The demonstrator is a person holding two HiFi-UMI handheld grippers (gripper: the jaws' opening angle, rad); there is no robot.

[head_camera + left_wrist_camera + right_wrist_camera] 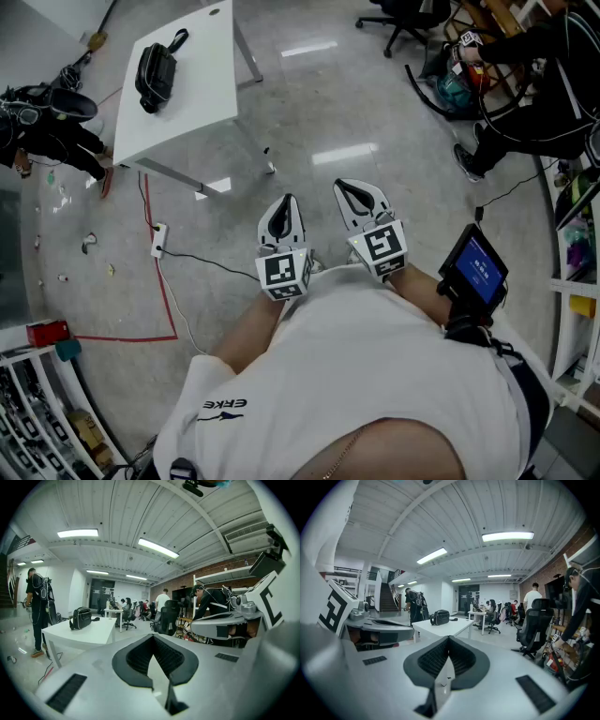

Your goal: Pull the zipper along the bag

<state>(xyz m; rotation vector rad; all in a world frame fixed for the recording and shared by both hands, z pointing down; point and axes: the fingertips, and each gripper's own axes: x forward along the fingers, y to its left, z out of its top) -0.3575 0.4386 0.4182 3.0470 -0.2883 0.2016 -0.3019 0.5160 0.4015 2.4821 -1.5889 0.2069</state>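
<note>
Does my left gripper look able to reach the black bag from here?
Probably not: the left gripper hangs by the body, and the black bag lies across open floor on the white table.

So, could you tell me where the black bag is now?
The black bag lies on the white rectangular table in the head view's upper left, towards the table's left edge. It also shows left of centre in the left gripper view.

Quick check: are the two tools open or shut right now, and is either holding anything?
Left tool: shut, holding nothing.
Right tool: shut, holding nothing.
</note>
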